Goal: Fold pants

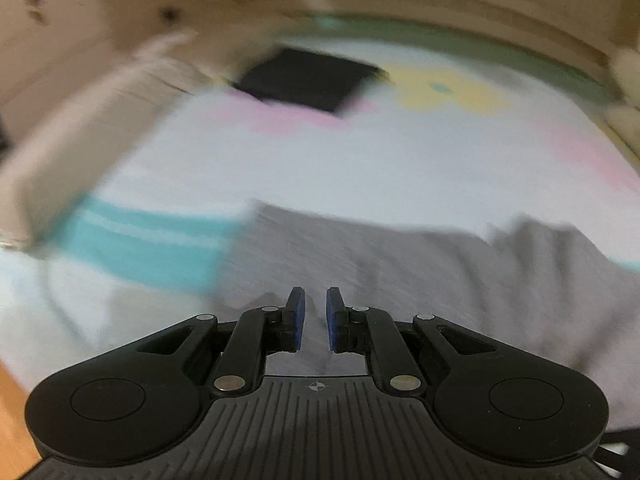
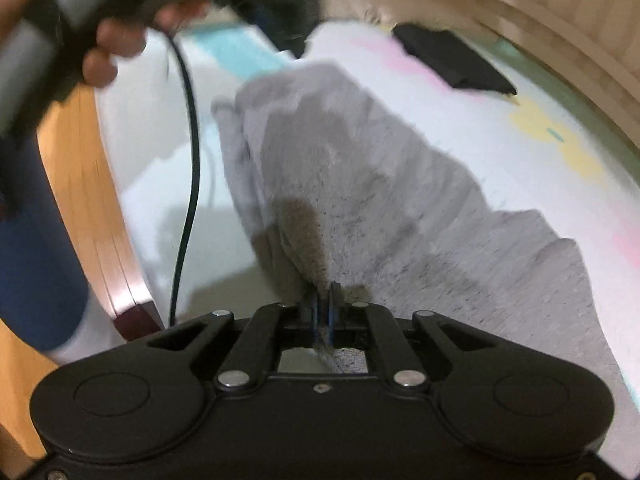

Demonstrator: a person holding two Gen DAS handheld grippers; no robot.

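Note:
Grey pants lie crumpled on a pale patterned sheet. My left gripper hangs low over them, its blue pads a narrow gap apart with grey cloth filling that gap. In the right wrist view the pants rise in a ridge toward the upper left. My right gripper is shut on a fold of their near edge, and cloth shows behind the pads. A person's hand grips the other gripper's handle at the top left, with a black cable hanging from it.
A folded black garment lies at the far side of the sheet. A beige bolster borders the left, and a wooden frame runs along the bed's near edge. Both views are motion-blurred.

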